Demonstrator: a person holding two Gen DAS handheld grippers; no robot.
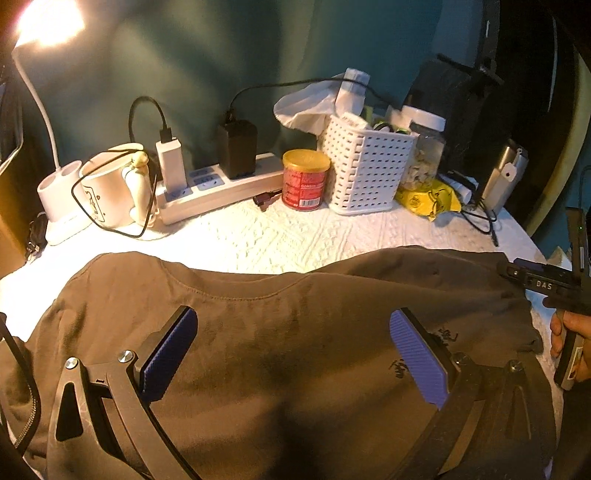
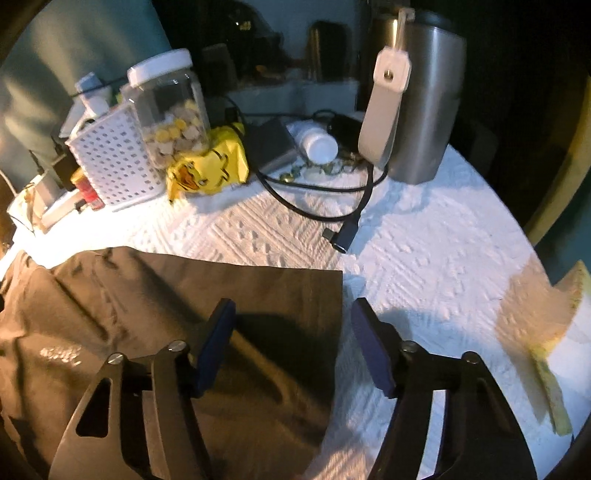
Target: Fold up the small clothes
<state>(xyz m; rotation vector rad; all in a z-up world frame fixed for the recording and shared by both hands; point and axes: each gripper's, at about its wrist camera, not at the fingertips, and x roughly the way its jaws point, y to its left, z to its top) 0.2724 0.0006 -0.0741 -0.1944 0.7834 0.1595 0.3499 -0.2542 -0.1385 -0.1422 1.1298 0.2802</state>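
Left wrist: left gripper (image 1: 293, 334) spread over brown shirt (image 1: 280, 317), hem cut off; right gripper (image 2: 291, 332) spread.

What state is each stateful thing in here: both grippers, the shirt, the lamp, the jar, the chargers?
left gripper: open, over the shirt
right gripper: open, straddling the shirt's right edge
brown shirt: spread on the table, not held
desk lamp: on
clear jar: lidded
white charger: plugged into the power strip

Before you: olive-brown shirt (image 1: 295, 332) on white embossed tablecloth (image 2: 424, 266); blue ribbed pads (image 1: 417, 354); red tin (image 1: 304, 181), gold lid.
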